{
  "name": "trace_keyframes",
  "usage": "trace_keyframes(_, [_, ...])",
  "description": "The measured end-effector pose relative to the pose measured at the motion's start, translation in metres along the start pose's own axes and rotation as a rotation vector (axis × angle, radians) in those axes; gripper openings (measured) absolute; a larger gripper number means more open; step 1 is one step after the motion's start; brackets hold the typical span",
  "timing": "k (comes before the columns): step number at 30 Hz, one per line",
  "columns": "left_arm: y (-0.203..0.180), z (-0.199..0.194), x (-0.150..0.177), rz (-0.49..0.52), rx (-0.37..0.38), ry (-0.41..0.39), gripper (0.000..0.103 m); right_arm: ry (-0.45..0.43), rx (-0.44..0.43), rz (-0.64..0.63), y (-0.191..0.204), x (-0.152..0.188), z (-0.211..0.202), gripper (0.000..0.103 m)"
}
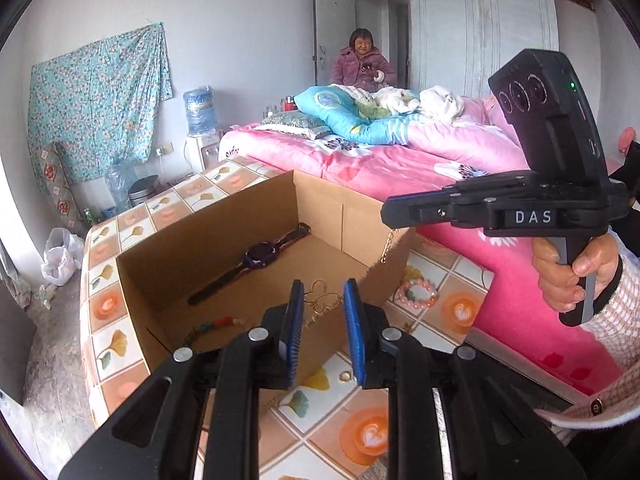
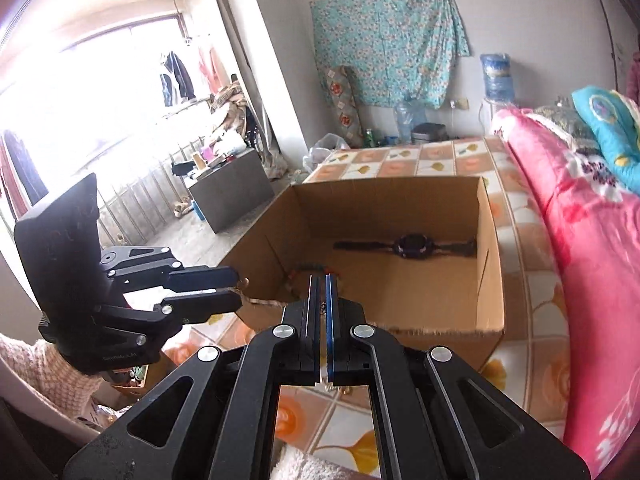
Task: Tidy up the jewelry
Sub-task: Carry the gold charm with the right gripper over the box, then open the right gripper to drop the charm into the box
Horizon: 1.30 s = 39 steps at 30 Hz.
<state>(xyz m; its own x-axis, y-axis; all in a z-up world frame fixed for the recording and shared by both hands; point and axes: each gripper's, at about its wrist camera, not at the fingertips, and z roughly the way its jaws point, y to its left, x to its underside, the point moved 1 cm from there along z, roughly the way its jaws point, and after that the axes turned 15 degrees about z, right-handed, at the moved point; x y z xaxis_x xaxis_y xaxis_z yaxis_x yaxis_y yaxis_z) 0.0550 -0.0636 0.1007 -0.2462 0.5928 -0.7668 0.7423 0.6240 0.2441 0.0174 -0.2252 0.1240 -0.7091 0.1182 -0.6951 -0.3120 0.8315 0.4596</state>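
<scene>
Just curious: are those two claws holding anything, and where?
A gold necklace: the left gripper pinches its pendant; the right gripper, shut, seems to grip the chain.

An open cardboard box (image 1: pixel 192 256) stands on a tiled cloth, its flaps gone or folded away. A dark purple-faced watch (image 1: pixel 256 258) lies flat on the box floor near the far wall, strap stretched out straight. A string of coloured beads (image 1: pixel 212 326) lies on the floor by the near corner. A gold looped wire ornament (image 1: pixel 322 298) sits at the near rim. A gold chain (image 1: pixel 389 246) hangs down the box's outer side. A pink bead bracelet (image 1: pixel 416 292) lies flat on the cloth beside the box, and a small ring (image 1: pixel 344 377) lies on the cloth near the box's front.
</scene>
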Motion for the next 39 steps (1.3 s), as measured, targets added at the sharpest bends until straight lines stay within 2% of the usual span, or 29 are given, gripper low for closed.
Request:
trace_keyframes(3, [0.024,0.024,-0.013,-0.003,0.022,0.049,0.02,0.053,0.018,0.013,-0.007,-0.027,0.027,0.0])
trace_keyframes(6, [0.049,0.062,-0.023,-0.009,0.042,0.149,0.02,0.152,0.057,0.051,-0.02,-0.048,0.066,0.001])
trace_keyframes(9, [0.073,0.099,-0.027,-0.039,0.059,0.268,0.02,0.243,0.109,0.086,-0.034,-0.056,0.103,0.001])
trace_keyframes(12, [0.087,0.126,-0.025,-0.053,0.079,0.353,0.02,0.301,0.14,0.1,-0.044,-0.057,0.127,0.003])
trace_keyframes(16, [0.098,0.15,-0.02,-0.097,0.1,0.436,0.02,0.331,0.151,0.127,-0.055,-0.06,0.142,0.009])
trace_keyframes(18, [0.103,0.157,-0.018,-0.13,0.118,0.453,0.024,0.323,0.149,0.13,-0.058,-0.06,0.142,0.016])
trace_keyframes(20, [0.106,0.159,-0.016,-0.15,0.115,0.451,0.027,0.316,0.144,0.131,-0.058,-0.06,0.138,0.016])
trace_keyframes(29, [0.11,0.144,-0.021,-0.185,0.083,0.39,0.028,0.258,0.117,0.154,-0.058,-0.067,0.111,0.017])
trace_keyframes(32, [0.107,0.118,-0.027,-0.165,0.054,0.312,0.028,0.221,0.091,0.138,-0.05,-0.065,0.091,0.017])
trace_keyframes(36, [0.092,0.067,-0.026,-0.157,0.03,0.164,0.029,0.148,0.049,0.099,-0.038,-0.056,0.055,0.017])
trace_keyframes(39, [0.071,0.023,-0.011,-0.154,0.036,0.044,0.035,0.085,0.032,0.051,-0.029,-0.04,0.027,0.021])
